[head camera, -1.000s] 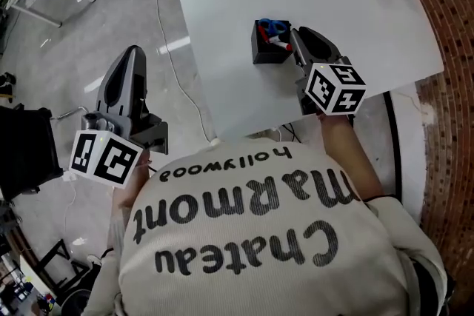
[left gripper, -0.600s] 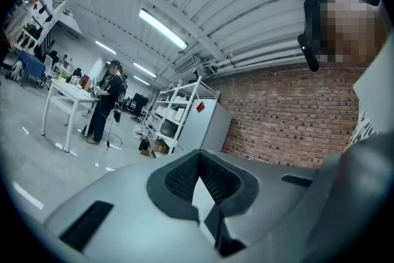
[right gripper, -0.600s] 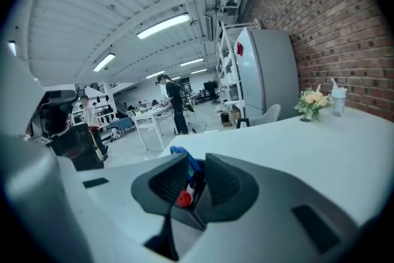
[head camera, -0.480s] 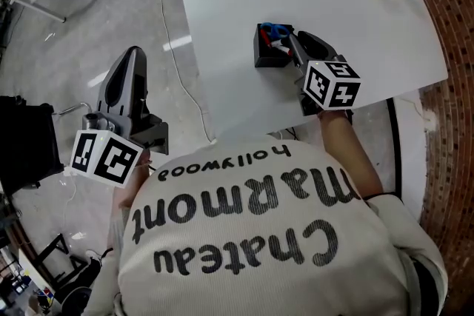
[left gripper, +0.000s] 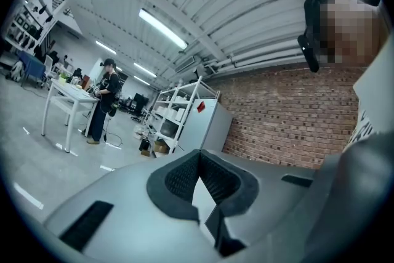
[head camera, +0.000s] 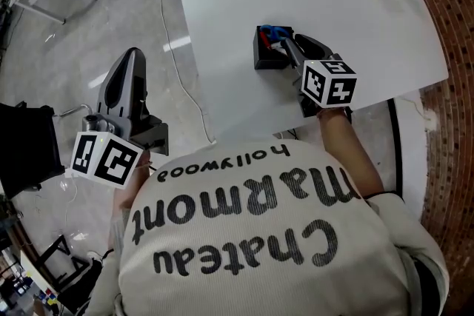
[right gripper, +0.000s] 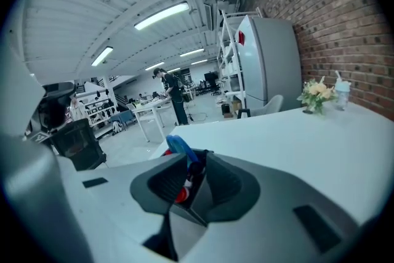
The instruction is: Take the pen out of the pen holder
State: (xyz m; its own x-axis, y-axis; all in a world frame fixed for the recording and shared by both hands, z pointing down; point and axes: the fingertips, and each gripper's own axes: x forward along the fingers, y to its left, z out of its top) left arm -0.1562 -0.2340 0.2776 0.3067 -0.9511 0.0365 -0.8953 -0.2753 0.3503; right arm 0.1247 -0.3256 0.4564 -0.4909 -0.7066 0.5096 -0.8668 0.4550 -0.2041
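pen: its red-tipped end (right gripper: 180,193) stands in the black pen holder (head camera: 264,55), at the holder's right side, not lifted yet.
pen holder: it stands near the middle of the white worktop (head camera: 333,4), in the same place as a second ago; blue-handled scissors (head camera: 272,31) stand in it too, just beside the pen.
right gripper: over the last second it (head camera: 285,48) has moved forward and to the left, and its tip now reaches the holder's right edge. Its jaws leave only a narrow gap, and the pen shows inside this gap.
grip: I judge that the jaws stand around the pen but do not press it yet.
meaning for the task: the approach looks almost finished; the next move should be to close on the pen and lift it straight up, without catching the scissors.
left gripper: it (head camera: 133,54) stays off the worktop to the left, over the floor, jaws together and holding nothing.
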